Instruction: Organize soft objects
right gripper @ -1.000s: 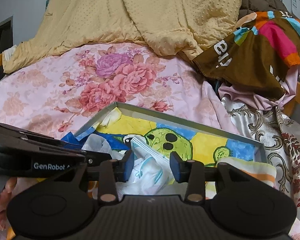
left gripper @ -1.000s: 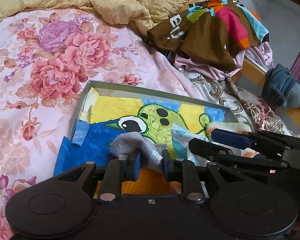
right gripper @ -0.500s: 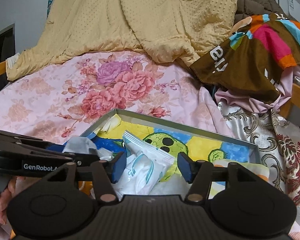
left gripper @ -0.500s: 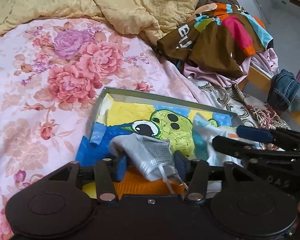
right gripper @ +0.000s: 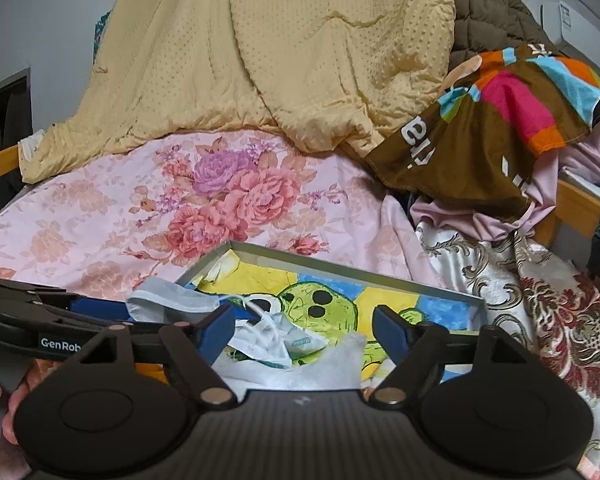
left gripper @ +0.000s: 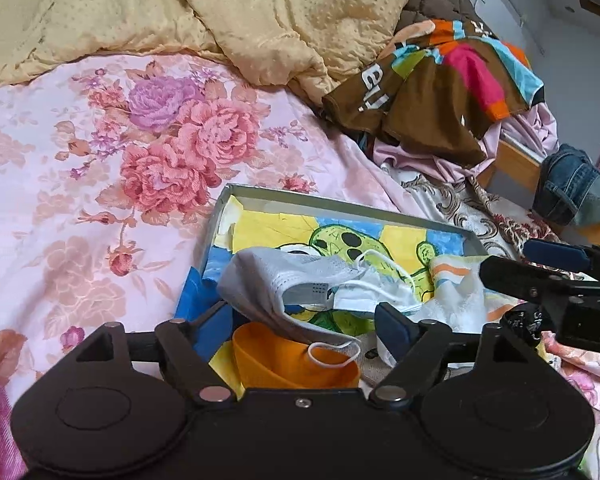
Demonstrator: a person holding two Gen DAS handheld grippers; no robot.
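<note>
A shallow painted tray (left gripper: 340,203) with a green cartoon figure lies on the floral bed sheet. A grey face mask (left gripper: 276,280) and a white face mask (left gripper: 368,300) lie in it, beside a striped cloth (left gripper: 456,280) and an orange cup (left gripper: 284,364). My left gripper (left gripper: 304,328) is open just above the masks, holding nothing. My right gripper (right gripper: 304,330) is open over the tray (right gripper: 340,266), above the white mask (right gripper: 272,340) and a white wrapper (right gripper: 320,368). The grey mask (right gripper: 168,300) lies to its left.
A yellow quilt (right gripper: 284,48) is heaped at the back of the bed. A brown multicolour garment (right gripper: 496,120) and pink cloth (right gripper: 468,216) pile at the right. Jeans (left gripper: 576,188) sit on the wooden bed edge. The floral sheet (left gripper: 100,160) spreads to the left.
Both grippers opened wide and pulled back. The left let go of the grey mask and the right let go of the white mask; both masks now lie in the tray.
</note>
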